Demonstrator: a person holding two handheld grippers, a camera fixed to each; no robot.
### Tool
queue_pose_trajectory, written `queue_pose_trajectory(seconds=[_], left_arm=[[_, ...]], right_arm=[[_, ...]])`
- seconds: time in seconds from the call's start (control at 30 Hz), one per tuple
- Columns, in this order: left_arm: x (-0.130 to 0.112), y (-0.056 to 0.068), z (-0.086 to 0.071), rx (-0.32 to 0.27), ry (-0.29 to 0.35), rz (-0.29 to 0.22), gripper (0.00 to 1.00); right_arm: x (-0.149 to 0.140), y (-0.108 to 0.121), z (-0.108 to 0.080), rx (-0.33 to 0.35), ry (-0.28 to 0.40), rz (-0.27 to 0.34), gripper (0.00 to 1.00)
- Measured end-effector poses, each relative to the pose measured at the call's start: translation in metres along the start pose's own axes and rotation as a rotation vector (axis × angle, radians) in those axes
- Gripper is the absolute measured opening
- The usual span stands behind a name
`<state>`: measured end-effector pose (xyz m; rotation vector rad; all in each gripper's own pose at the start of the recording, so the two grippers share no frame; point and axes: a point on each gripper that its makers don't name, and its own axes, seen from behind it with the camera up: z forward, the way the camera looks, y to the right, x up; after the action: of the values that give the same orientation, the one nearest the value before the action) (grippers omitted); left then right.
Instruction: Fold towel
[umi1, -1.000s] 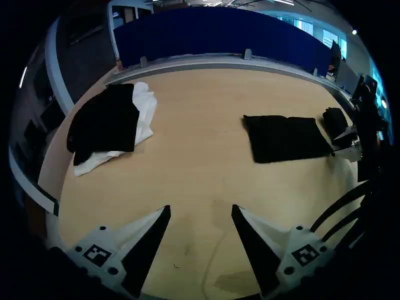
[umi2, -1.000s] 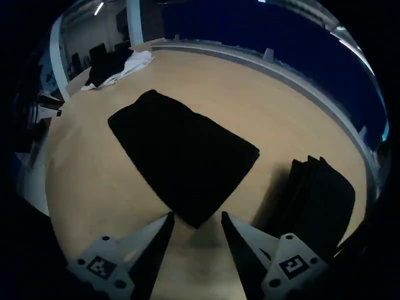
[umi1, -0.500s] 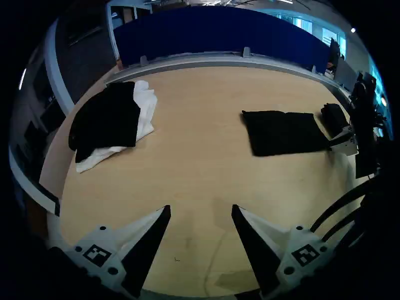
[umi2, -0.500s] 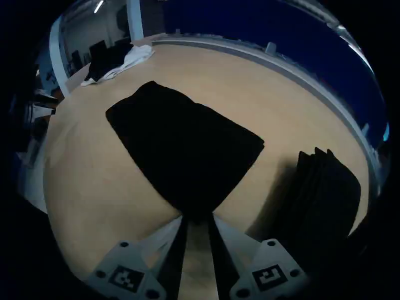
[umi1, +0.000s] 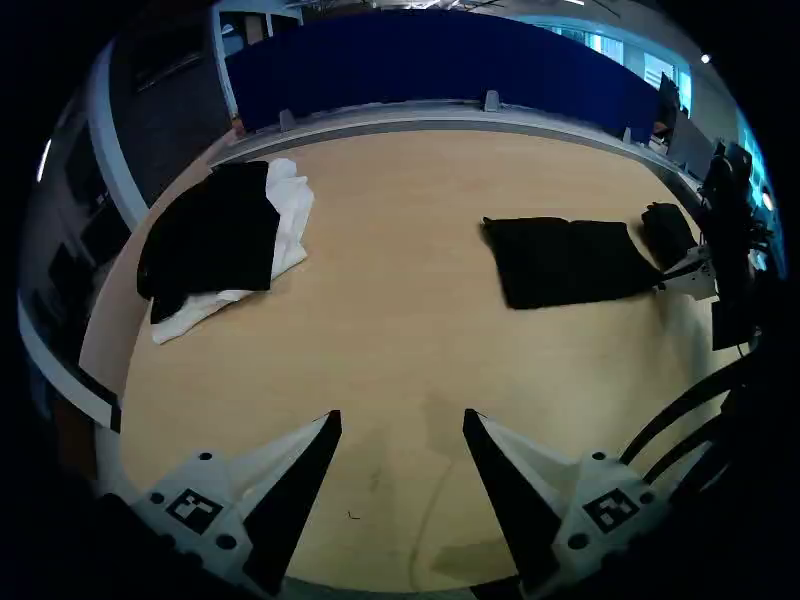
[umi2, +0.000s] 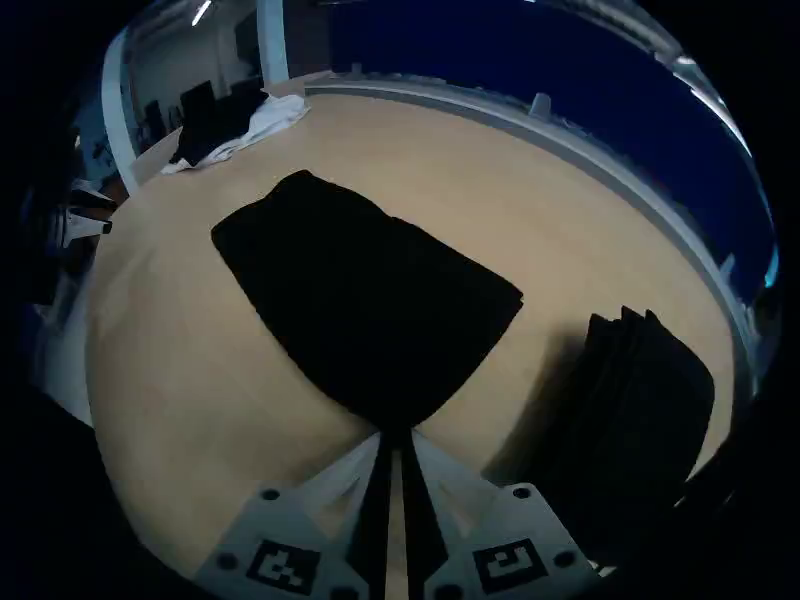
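A black towel (umi2: 370, 300) lies flat on the wooden table (umi2: 180, 400), folded to a rectangle. My right gripper (umi2: 396, 440) is shut on its near corner, and the fingers pinch the cloth edge. In the left gripper view the same towel (umi1: 565, 260) sits at the right. The right gripper (umi1: 690, 275) touches its far-right corner there. My left gripper (umi1: 400, 415) hovers open over bare table (umi1: 400, 330), well short of the towel, with nothing between its fingers.
A stack of folded black towels (umi2: 630, 400) stands to the right of the held towel, also visible as a stack (umi1: 668, 230) at the table's right end. A heap of black and white cloths (umi1: 220, 240) lies at the left. A blue partition (umi1: 430, 60) lines the far edge.
My right gripper moved onto the towel's near corner and closed from open to shut on it. The left gripper stayed open and nearly still.
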<state>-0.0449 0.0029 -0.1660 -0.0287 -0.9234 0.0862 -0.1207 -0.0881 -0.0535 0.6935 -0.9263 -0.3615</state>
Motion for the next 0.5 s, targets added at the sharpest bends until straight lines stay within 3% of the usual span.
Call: queue_pose_trajectory(seconds=[0.27, 0.5], left_arm=[[0.005, -0.001, -0.004, 0.000, 0.008, -0.001, 0.90], [0.013, -0.003, -0.009, -0.001, 0.025, -0.004, 0.90]], right_arm=[[0.023, 0.003, -0.012, -0.019, 0.037, -0.023, 0.06], [0.068, 0.002, -0.029, -0.031, 0.099, -0.089, 0.06]])
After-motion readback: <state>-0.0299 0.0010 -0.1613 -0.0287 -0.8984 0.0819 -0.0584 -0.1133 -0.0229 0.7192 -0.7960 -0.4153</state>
